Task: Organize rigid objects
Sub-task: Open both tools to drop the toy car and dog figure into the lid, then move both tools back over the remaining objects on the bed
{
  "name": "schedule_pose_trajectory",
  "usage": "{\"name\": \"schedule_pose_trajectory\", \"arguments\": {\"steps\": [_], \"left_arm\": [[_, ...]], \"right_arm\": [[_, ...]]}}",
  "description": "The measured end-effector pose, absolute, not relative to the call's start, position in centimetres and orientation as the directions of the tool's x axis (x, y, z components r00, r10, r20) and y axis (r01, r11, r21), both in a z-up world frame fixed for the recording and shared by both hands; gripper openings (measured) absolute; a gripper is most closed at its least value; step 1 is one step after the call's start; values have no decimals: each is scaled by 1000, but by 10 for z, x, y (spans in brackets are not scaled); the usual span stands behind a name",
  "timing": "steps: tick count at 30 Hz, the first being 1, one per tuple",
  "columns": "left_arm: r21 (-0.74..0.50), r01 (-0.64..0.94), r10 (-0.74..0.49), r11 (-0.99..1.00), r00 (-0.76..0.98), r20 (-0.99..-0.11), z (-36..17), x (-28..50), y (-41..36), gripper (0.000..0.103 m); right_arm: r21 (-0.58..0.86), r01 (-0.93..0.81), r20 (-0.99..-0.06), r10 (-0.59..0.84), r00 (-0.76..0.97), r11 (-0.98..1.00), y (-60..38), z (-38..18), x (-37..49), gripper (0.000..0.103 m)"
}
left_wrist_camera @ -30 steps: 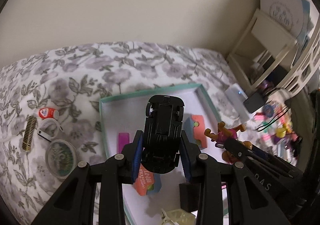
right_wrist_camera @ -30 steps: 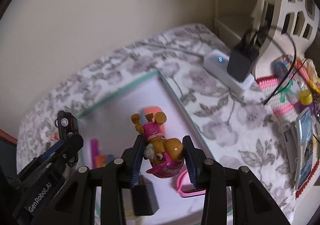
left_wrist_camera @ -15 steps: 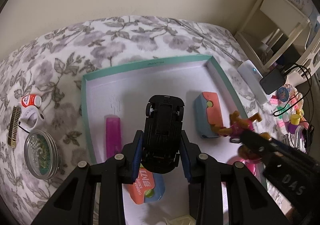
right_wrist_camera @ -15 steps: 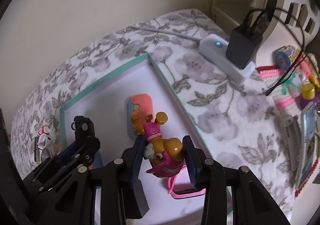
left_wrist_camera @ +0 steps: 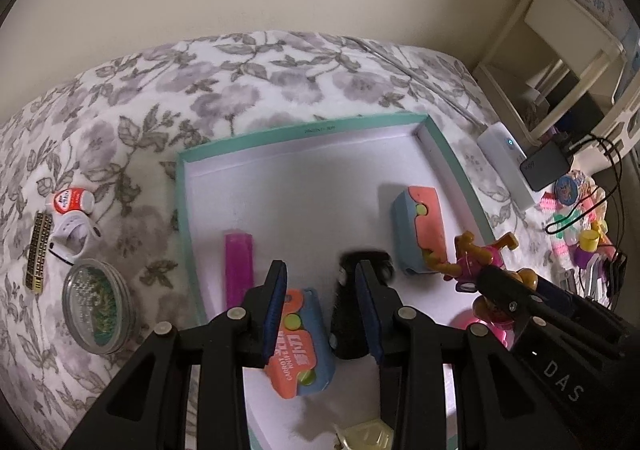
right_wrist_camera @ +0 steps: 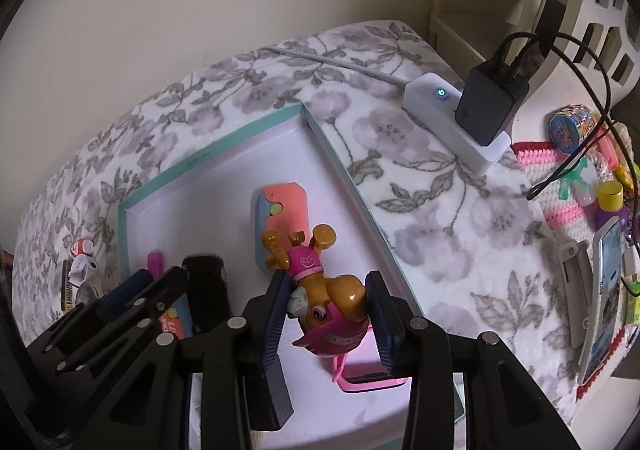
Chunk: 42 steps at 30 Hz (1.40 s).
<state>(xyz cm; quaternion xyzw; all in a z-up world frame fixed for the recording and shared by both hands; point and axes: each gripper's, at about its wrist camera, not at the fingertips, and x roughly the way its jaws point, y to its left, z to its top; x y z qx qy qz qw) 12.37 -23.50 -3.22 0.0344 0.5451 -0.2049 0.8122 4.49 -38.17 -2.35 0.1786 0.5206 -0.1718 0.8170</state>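
From the left wrist camera, the left gripper (left_wrist_camera: 320, 290) hangs over the shallow teal-rimmed cardboard tray (left_wrist_camera: 304, 132) with its blue-padded jaws spread apart and nothing clamped between them; the black toy car (left_wrist_camera: 356, 306), blurred, sits on the tray floor just inside the right-hand finger, and whether it touches the pad cannot be told. On the tray floor lie a translucent magenta plastic bar (left_wrist_camera: 239, 270) toward the left wall, an orange-and-blue carrot-knife toy (left_wrist_camera: 300, 354) at the near side under the left finger, and a second orange-and-blue block toy (left_wrist_camera: 418, 234) toward the right wall. Left of the tray, on the grey floral bedspread (left_wrist_camera: 240, 90), rest a round clear lidded tin of beads (left_wrist_camera: 98, 306), a white watch-like gadget (left_wrist_camera: 74, 230), a small red-and-white pot (left_wrist_camera: 72, 200) and a brass-coloured comb-shaped strip (left_wrist_camera: 39, 252). From the right wrist camera, the right gripper (right_wrist_camera: 330, 312) is clamped on a brown-and-pink cartoon pup figure (right_wrist_camera: 320, 294) (head toward the lens, paws pointing away), held above the tray's near right part, beside the right wall; a pink plastic frame (right_wrist_camera: 372, 382) lies on the tray floor beneath it. Right of the tray, a white power strip (right_wrist_camera: 452, 122) carries a black charger block (right_wrist_camera: 490, 106).
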Motion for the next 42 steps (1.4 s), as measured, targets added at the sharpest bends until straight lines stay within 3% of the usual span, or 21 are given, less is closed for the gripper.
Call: {"name": "schedule_pose_trajectory", "arguments": {"steps": [6, 20, 23, 25, 36, 39, 42], "left_arm": [[-157, 348, -281, 924, 343, -896, -18, 126, -224, 44], [-148, 286, -258, 947, 396, -881, 10, 133, -195, 46], [-140, 269, -244, 953, 408, -880, 14, 135, -187, 51], [-133, 258, -235, 957, 419, -877, 17, 136, -182, 78], [-97, 210, -186, 973, 464, -866, 27, 143, -155, 84], [-93, 196, -177, 976, 474, -863, 28, 145, -149, 85], [-91, 188, -172, 978, 479, -861, 29, 146, -145, 85]], "right_arm": [[106, 475, -914, -103, 394, 874, -383, -21, 44, 42], [123, 459, -863, -133, 487, 880, -377, 22, 37, 51], [117, 450, -848, -147, 510, 885, -373, 33, 35, 60], [112, 434, -837, -150, 526, 894, -370, 37, 35, 63], [86, 394, -826, -155, 541, 915, -359, 31, 43, 83], [82, 389, -829, -154, 537, 917, -358, 28, 44, 93], [81, 388, -829, -154, 538, 918, -357, 25, 45, 95]]}}
